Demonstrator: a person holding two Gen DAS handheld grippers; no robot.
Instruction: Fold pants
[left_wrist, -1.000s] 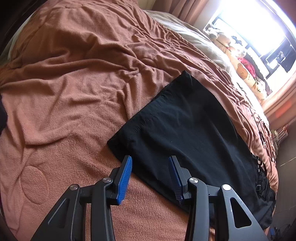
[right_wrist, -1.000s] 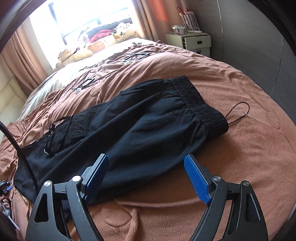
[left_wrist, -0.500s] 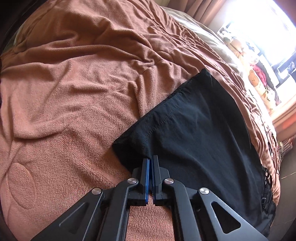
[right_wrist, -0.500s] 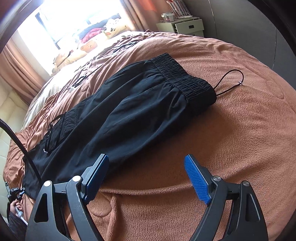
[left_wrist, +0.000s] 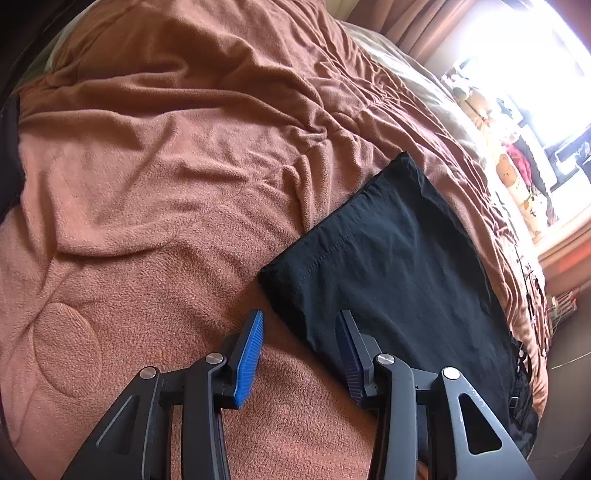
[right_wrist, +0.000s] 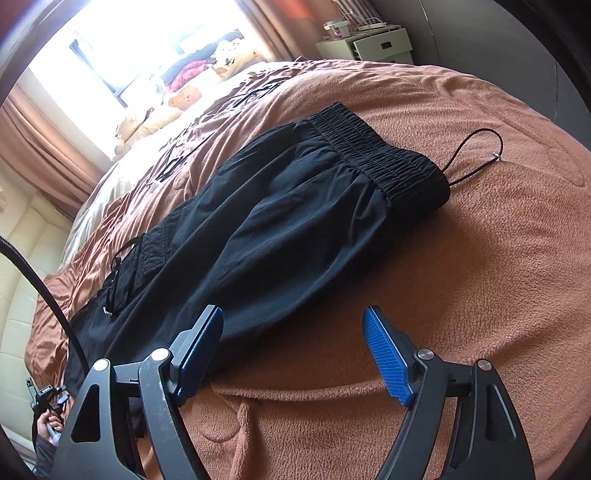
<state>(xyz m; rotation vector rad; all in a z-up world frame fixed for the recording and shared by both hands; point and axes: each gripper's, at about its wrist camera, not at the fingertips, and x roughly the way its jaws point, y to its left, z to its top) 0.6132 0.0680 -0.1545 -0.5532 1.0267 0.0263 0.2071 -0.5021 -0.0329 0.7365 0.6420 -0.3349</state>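
While I watched both wrist views, I noted these lines.

Pants: black pants (right_wrist: 295, 206) lay flat on the brown blanket (left_wrist: 166, 184), the elastic waistband (right_wrist: 376, 155) at two o'clock in the right view, legs running to eight o'clock.

Left gripper: my left gripper (left_wrist: 299, 354) had its jaws opening, part-way apart; the hem corner (left_wrist: 295, 291) of the pants sat just ahead at twelve o'clock, the near edge of cloth between the pads, neither pad pressing on it.

Right gripper: my right gripper (right_wrist: 293, 354) stood wide with its jaws closing, only blanket between them; the pants edge lay at eleven o'clock, beside the left pad.

Drawstring: a looped cord (right_wrist: 476, 155) trailed from the waistband at one o'clock.
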